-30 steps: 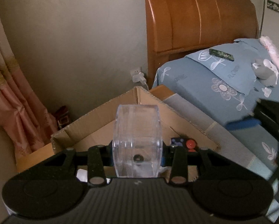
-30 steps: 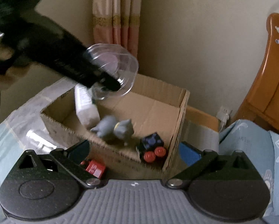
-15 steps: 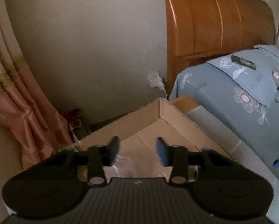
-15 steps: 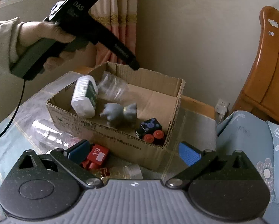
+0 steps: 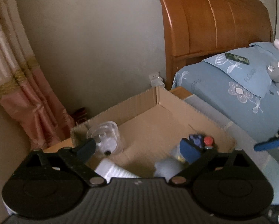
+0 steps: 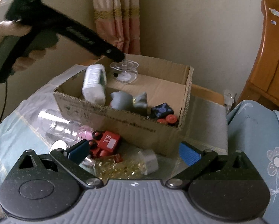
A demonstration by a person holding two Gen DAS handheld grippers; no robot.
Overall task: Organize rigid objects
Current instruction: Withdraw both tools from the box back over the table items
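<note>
A cardboard box [image 6: 186, 85] stands on the table and also shows in the left wrist view [image 5: 158, 97]. A clear plastic cup [image 5: 106, 138] lies in its far corner, free of my fingers; it also shows in the right wrist view [image 6: 125, 72]. My left gripper [image 5: 137, 147] is open above the box, and its black body [image 6: 94, 41] reaches in from the left. The box also holds a white bottle [image 6: 94, 82], a grey toy [image 6: 128, 100] and a dark blue cube [image 6: 162, 110]. My right gripper [image 6: 133, 151] is open and empty, above a red toy [image 6: 107, 141] and a yellow-filled bottle [image 6: 126, 165].
A clear plastic jar [image 6: 57, 125] lies on the table left of the box. A bed with a blue flowered cover [image 5: 242, 93] and a wooden headboard [image 5: 214, 22] stands to the right. A pink curtain [image 5: 18, 85] hangs at the left.
My left gripper held the clear cup a second ago, let it go into the box, and has opened wider. The right gripper has pulled back and tilted down toward the items before the box.
</note>
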